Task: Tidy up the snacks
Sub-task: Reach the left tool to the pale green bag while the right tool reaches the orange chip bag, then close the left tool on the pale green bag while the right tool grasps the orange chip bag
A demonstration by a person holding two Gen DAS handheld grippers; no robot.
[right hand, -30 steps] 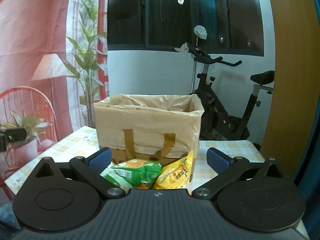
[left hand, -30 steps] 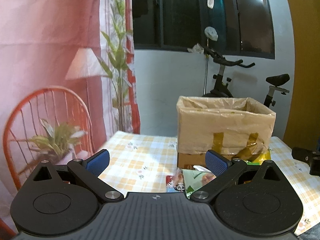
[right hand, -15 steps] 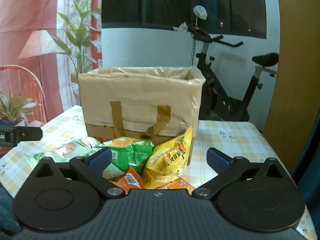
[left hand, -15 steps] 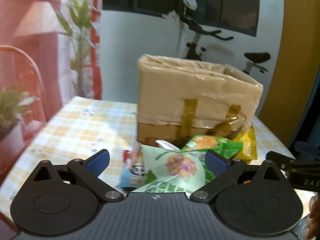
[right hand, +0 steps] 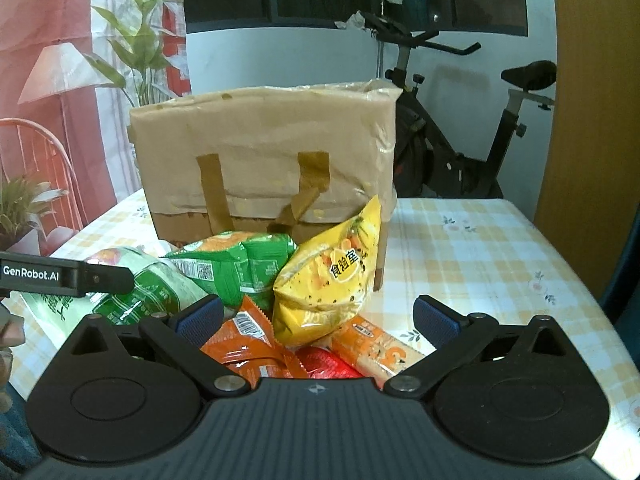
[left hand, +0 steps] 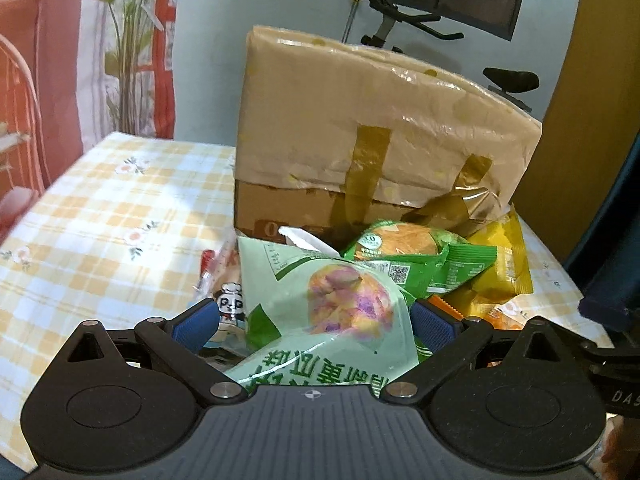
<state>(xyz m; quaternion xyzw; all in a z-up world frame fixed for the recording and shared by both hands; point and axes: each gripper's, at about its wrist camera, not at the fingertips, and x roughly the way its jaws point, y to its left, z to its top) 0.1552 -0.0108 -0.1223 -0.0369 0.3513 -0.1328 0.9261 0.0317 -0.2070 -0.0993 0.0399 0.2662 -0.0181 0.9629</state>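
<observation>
A heap of snack bags lies on the checked table in front of a tall cardboard box point(left hand: 380, 128) point(right hand: 264, 160) lined with plastic. My left gripper point(left hand: 315, 320) is open, low over the heap, with a pale green bag point(left hand: 332, 308) lying between its fingers. Behind that are a dark green bag point(left hand: 400, 256) and a yellow bag point(left hand: 500, 268). My right gripper point(right hand: 318, 317) is open too, with the yellow bag point(right hand: 332, 280) and an orange packet point(right hand: 248, 336) between its fingers. Whether either gripper touches a bag is unclear.
A small panda-print packet point(left hand: 230, 308) lies left of the pale bag. A long orange pack point(right hand: 376, 344) and a red packet point(right hand: 332, 364) lie nearest me. The tablecloth point(right hand: 472, 248) is bare to the right. Behind stand an exercise bike point(right hand: 460, 140) and a red chair point(right hand: 36, 152).
Both grippers have tilted down and moved in toward the snack heap, which now lies between their fingers. Finger spacing is the same.
</observation>
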